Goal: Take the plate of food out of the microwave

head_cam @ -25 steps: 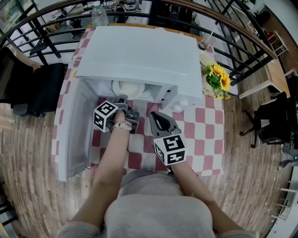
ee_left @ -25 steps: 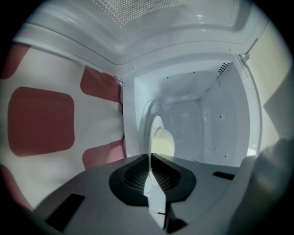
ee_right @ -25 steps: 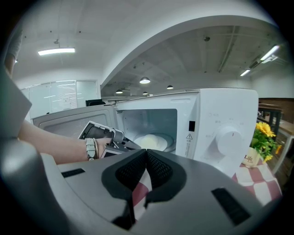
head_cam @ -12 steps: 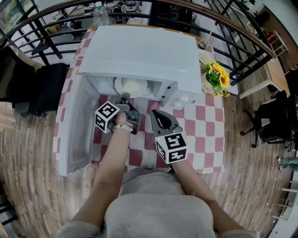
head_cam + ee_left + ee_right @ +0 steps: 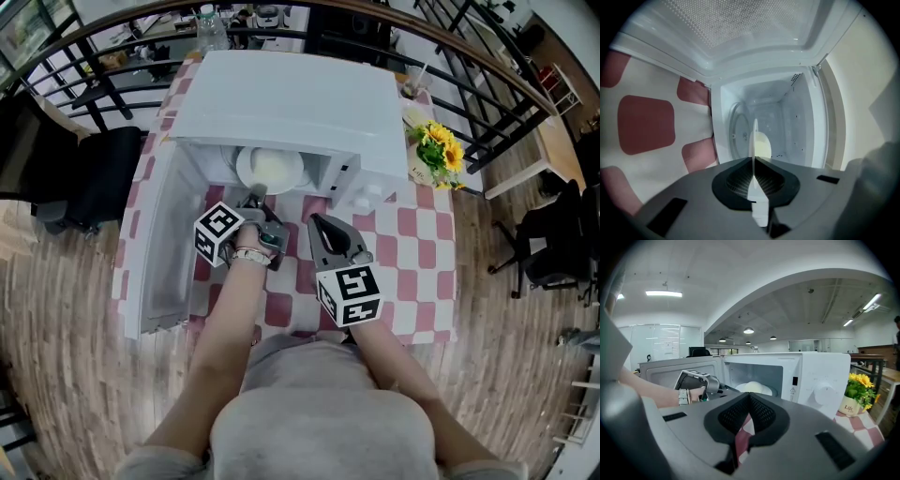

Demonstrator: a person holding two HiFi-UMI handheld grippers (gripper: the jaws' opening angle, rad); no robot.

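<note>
Plate of food [image 5: 270,170] lies in the front of the open microwave [image 5: 291,94], a pale mound heaped on it, and I have it by the near rim. Far left, the microwave door [image 5: 161,253] stands swung wide open toward me, above the bench [image 5: 412,258] with its red-and-white checked cloth. Next in, my left gripper [image 5: 254,199] points into the cavity, clenched on the rim of the plate. In the left gripper view the plate [image 5: 754,136] runs edge-on straight between the pads of the left gripper [image 5: 753,161], with the white cavity walls behind it. Right of that, my right gripper [image 5: 318,223] hovers over the checked cloth in front of the control panel. In the right gripper view the right gripper [image 5: 750,397] has its jaws pressed together with nothing between them, and the plate [image 5: 752,387] shows beyond in the cavity. Far right, a pot of yellow flowers [image 5: 439,155] stands on the bench just beside the microwave.
</note>
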